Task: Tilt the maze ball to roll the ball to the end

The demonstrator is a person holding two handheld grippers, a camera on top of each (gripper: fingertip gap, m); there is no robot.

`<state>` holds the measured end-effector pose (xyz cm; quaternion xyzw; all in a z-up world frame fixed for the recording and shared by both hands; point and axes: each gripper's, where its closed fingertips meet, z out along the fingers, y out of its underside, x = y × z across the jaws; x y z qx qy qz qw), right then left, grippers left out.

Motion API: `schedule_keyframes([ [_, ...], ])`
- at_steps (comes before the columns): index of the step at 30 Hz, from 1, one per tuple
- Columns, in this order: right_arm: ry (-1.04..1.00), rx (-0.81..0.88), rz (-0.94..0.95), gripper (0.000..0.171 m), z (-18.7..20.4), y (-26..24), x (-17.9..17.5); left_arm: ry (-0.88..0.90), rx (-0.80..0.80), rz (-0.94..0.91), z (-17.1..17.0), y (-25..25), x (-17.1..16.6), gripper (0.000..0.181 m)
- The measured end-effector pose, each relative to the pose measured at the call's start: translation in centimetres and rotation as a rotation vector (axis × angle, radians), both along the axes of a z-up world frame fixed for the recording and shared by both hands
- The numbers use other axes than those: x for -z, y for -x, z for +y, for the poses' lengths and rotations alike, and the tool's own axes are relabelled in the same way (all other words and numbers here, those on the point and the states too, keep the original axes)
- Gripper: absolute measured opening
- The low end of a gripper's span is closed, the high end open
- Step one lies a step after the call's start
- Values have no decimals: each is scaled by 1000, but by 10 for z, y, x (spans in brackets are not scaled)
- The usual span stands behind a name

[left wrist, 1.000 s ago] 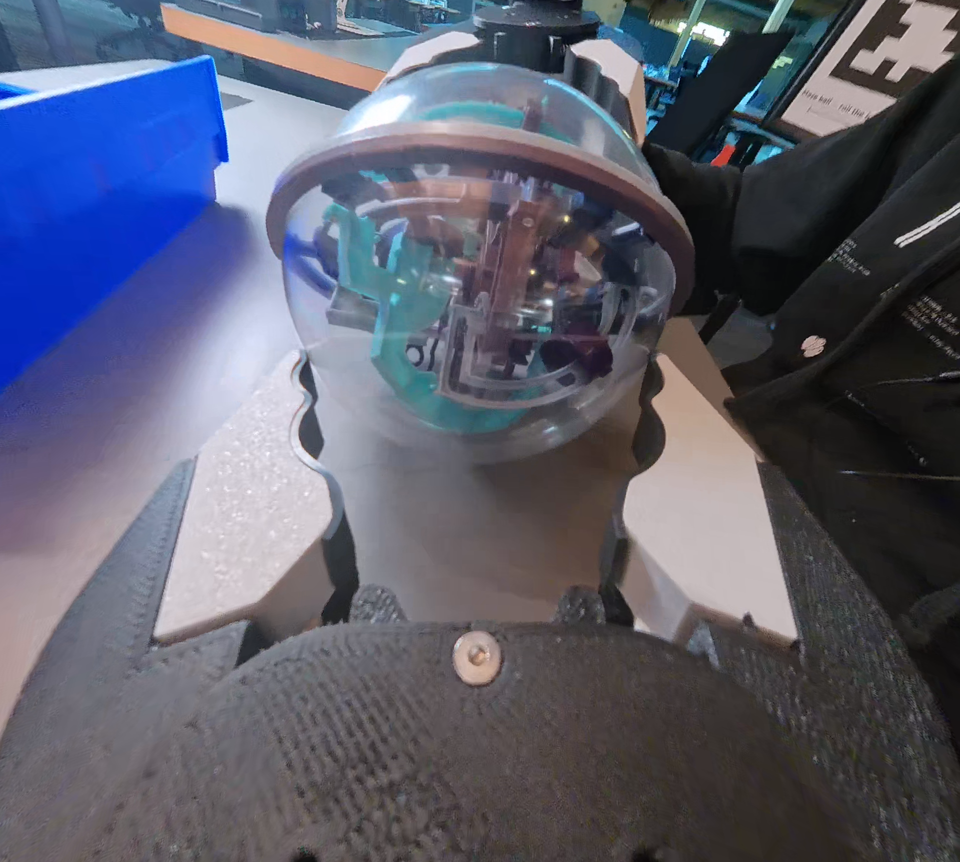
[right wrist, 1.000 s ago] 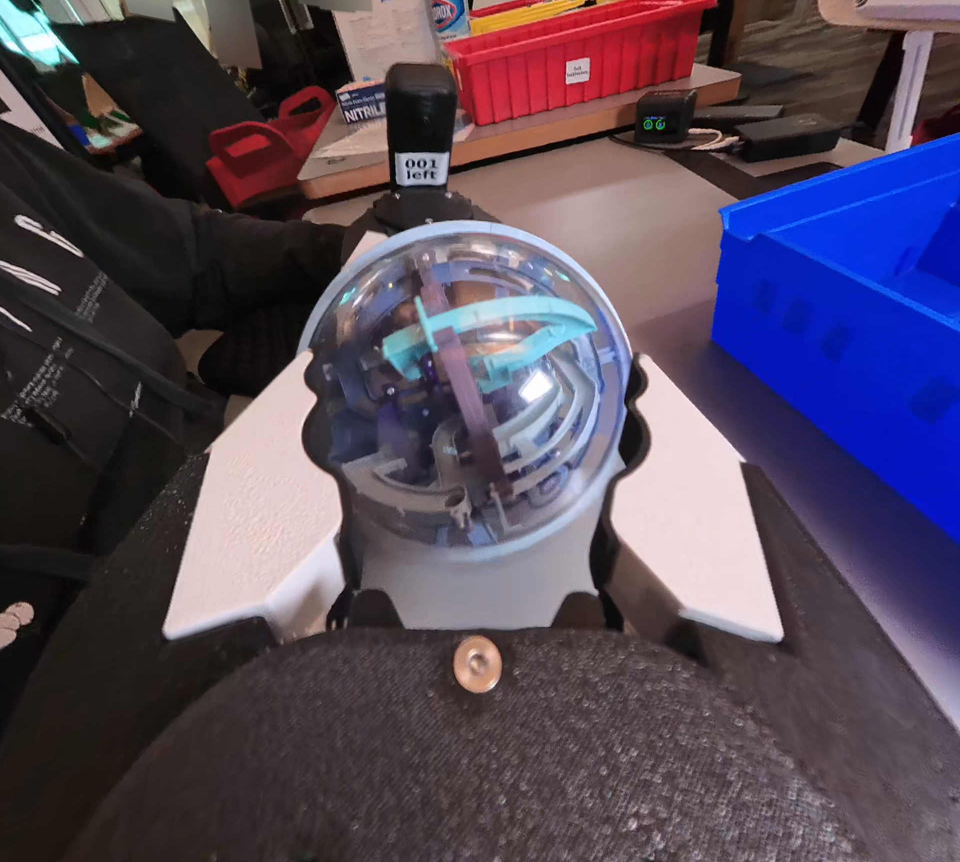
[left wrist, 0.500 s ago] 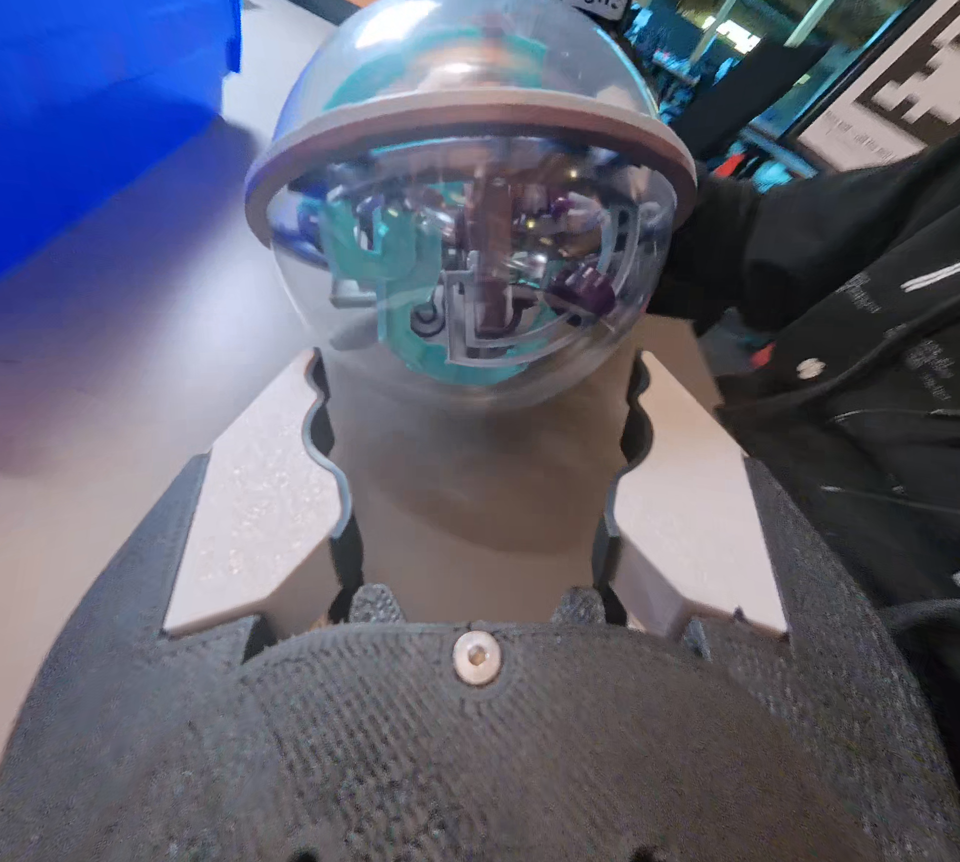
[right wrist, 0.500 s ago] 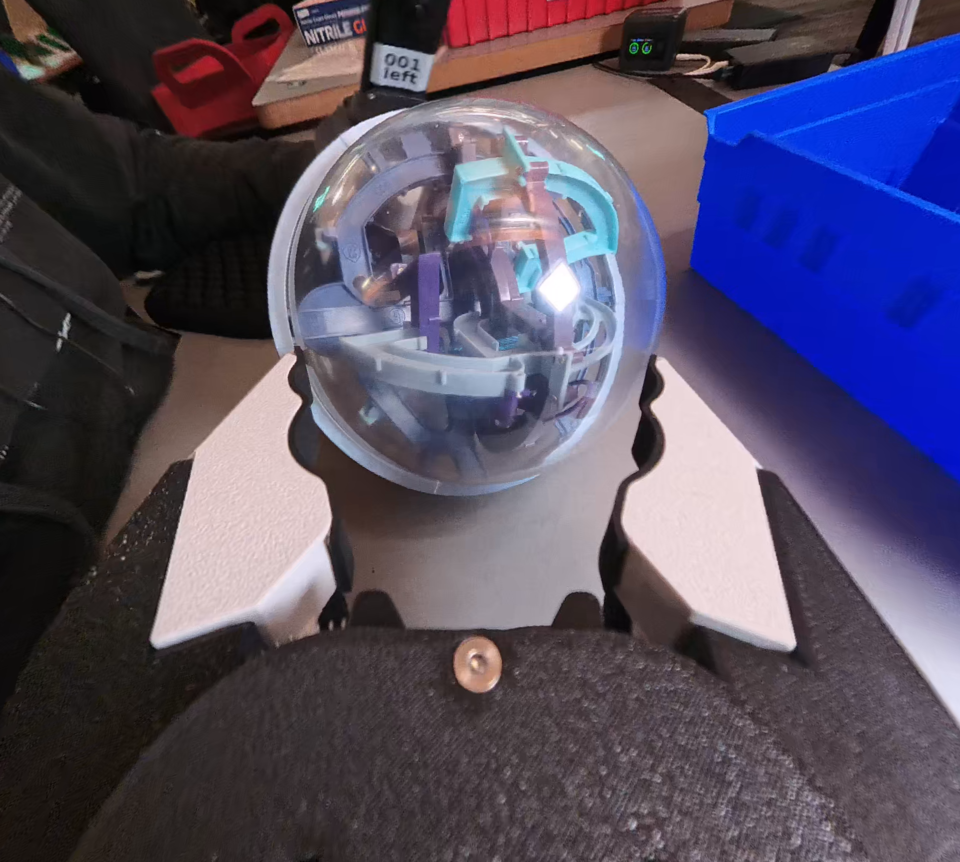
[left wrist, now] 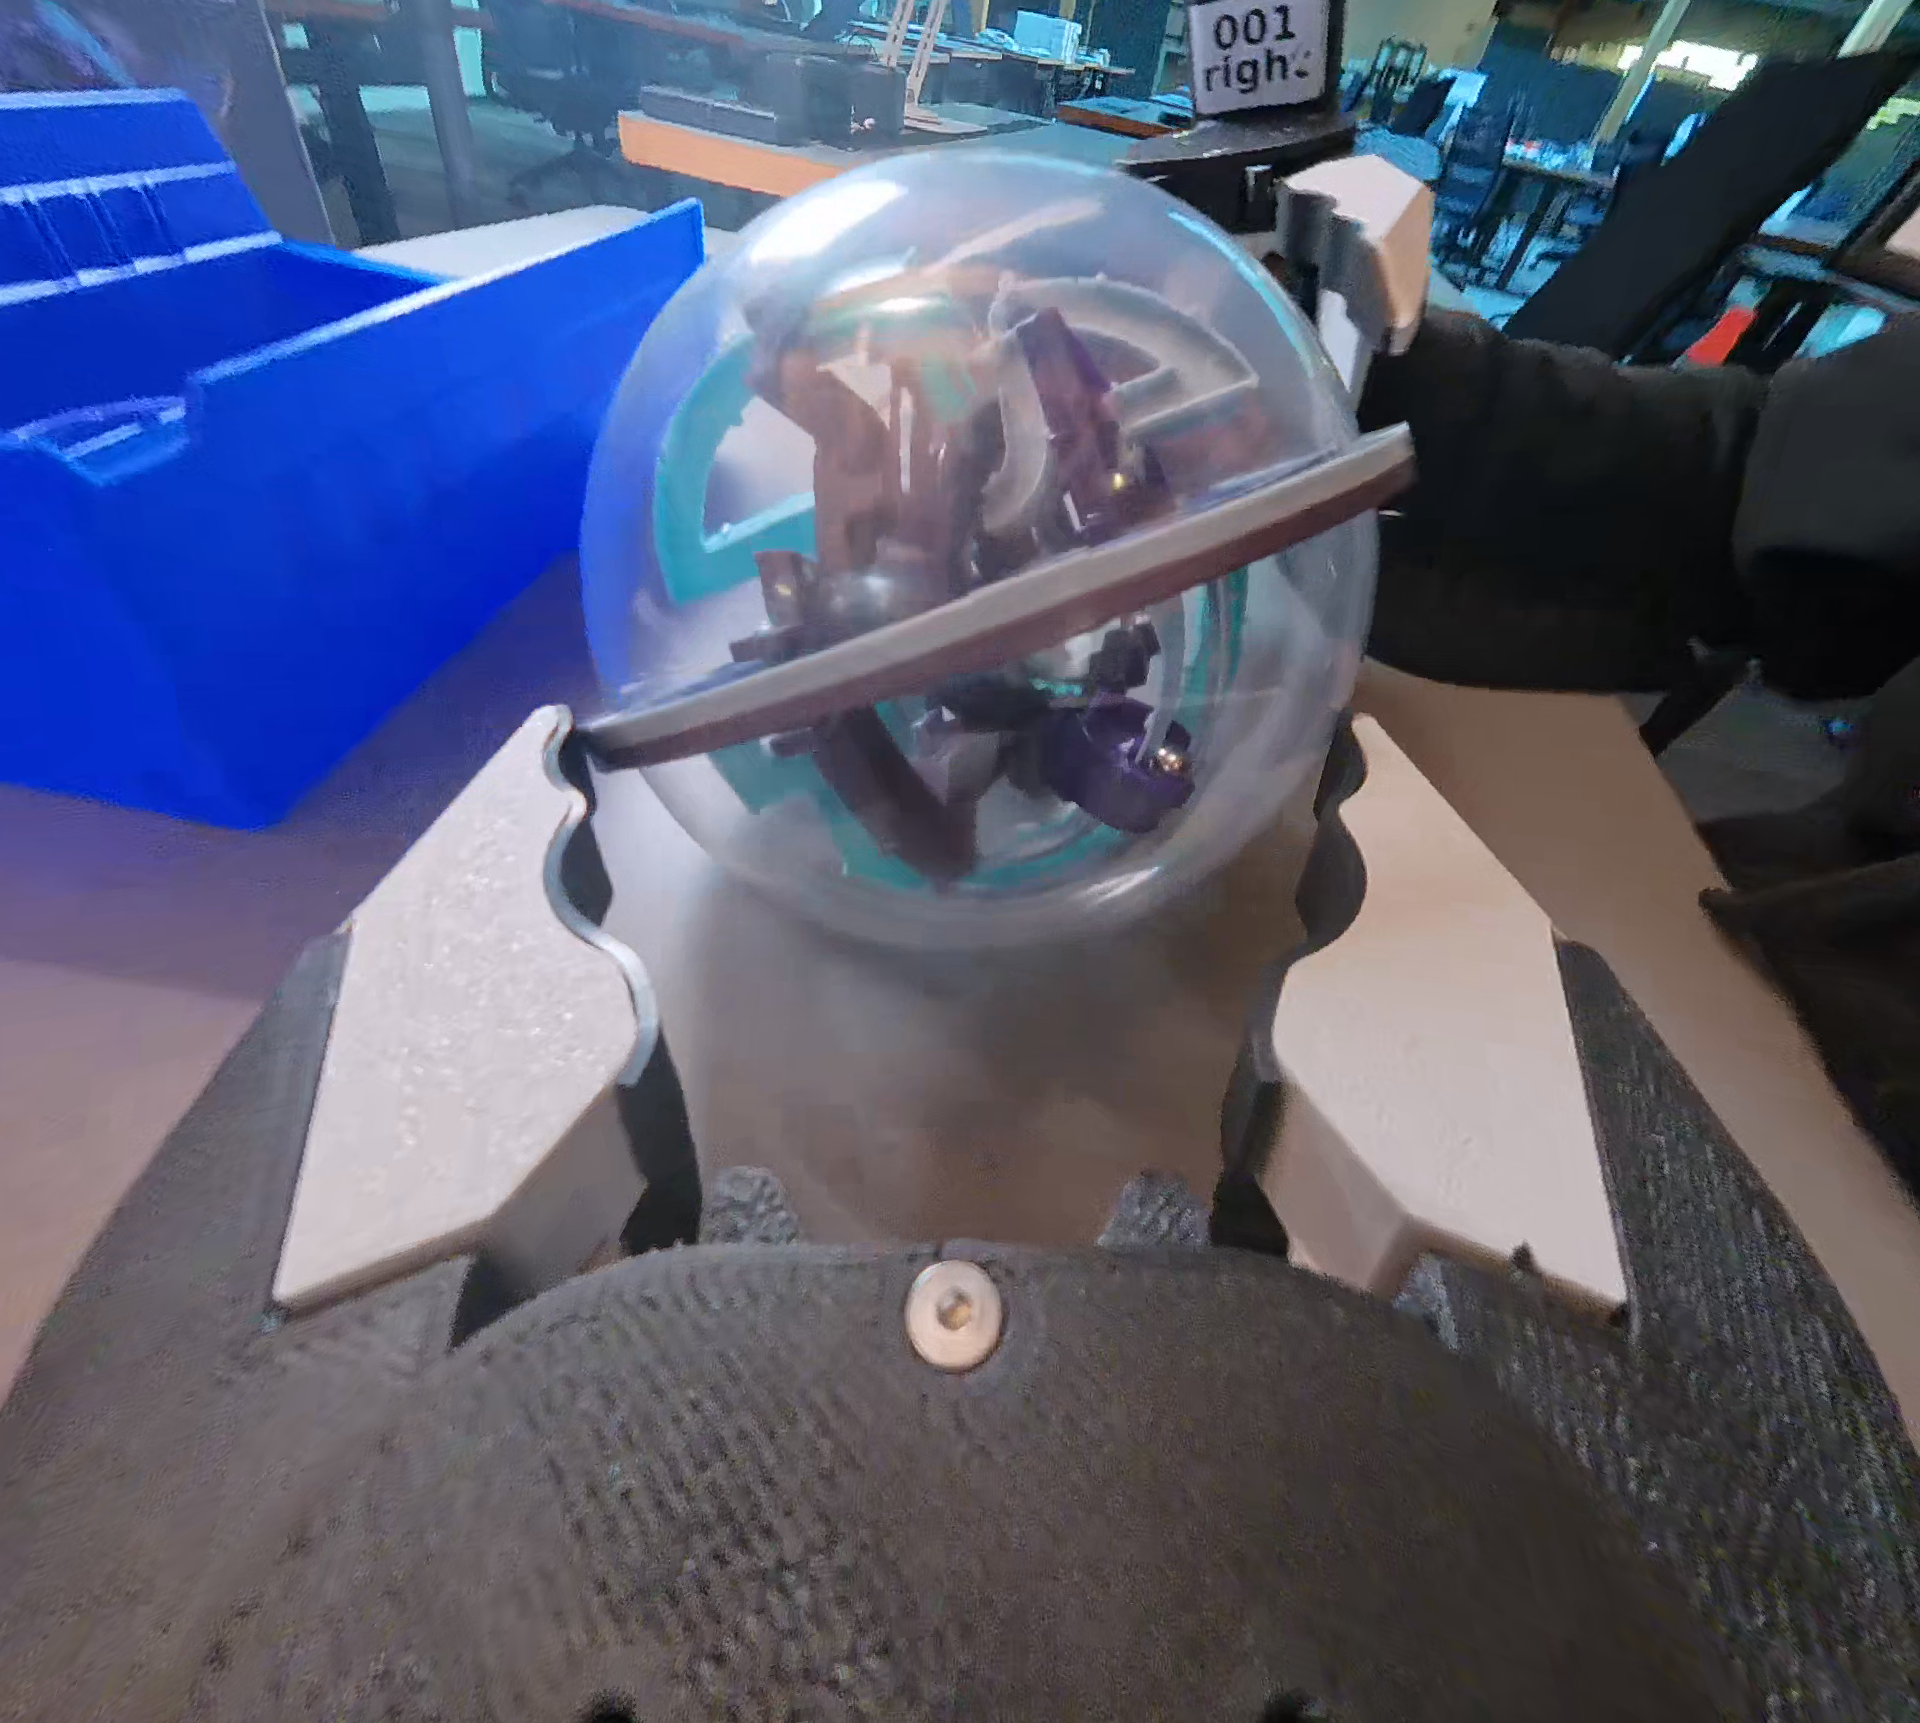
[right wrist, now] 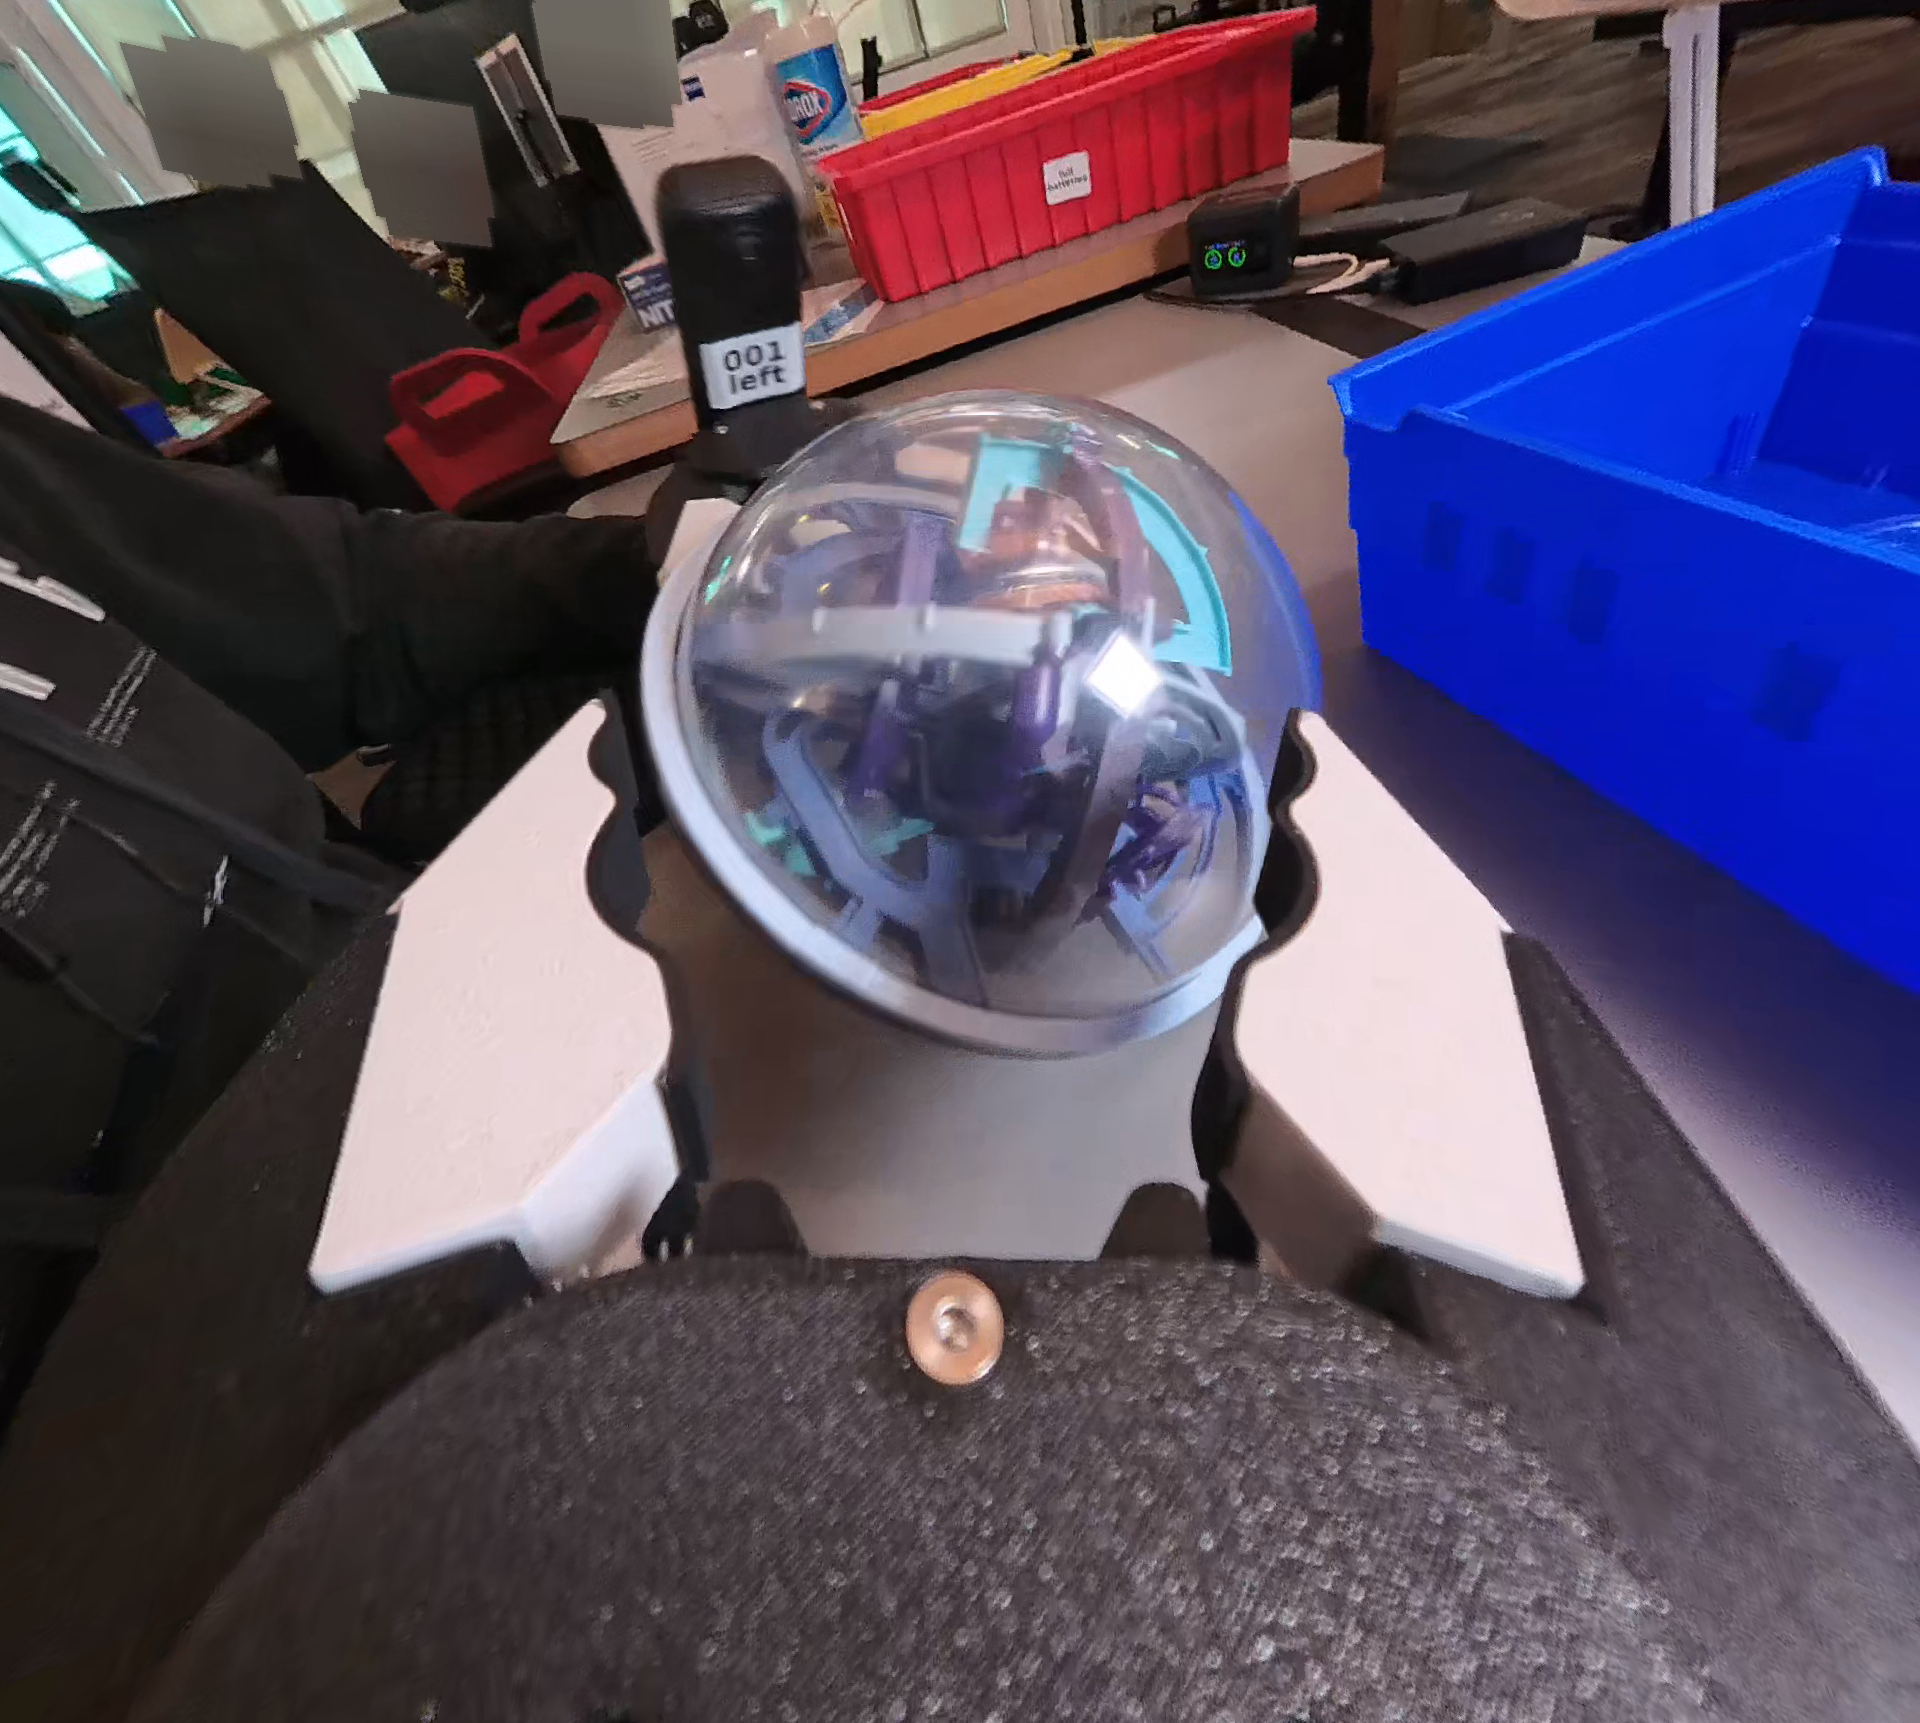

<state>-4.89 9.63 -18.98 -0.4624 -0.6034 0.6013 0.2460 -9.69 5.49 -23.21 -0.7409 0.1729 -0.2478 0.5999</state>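
The maze ball (left wrist: pixel 977 551) is held just above the table (left wrist: pixel 135 1029), pinched between the left gripper (left wrist: pixel 951 800) and the right gripper (right wrist: pixel 951 800), each spread wide around opposite sides. Its seam ring (left wrist: pixel 997 603) is tilted, high toward 2 o'clock. The clear shell is judged rigid, light and slippery; the ring is judged the surest hold. The blue bin (left wrist: pixel 260 530) lies at 9 o'clock.

maze ball (left wrist: pixel 977 551) rolled: seam ring level 1 s ago, now slanted from 8 to 2 o'clock | right wrist view: ring (right wrist: pixel 727 884) swung to 7 o'clock edge | blue bin (left wrist: pixel 260 510) shows more at 10 o'clock
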Motion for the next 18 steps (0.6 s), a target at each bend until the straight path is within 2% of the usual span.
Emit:
schedule_keyframes([
  [3,-92,-16,14,127,4,-10,9,46,-5,-59,2,4,2,135],
  [7,-238,44,-6,126,6,-4,29,127,9,-143,3,3,7,132],
  [11,-223,63,16,126,-1,3,20,255,62,-210,-2,-9,18,131],
  [18,-89,47,-27,123,2,-5,21,279,60,-202,-7,-14,17,125],
])
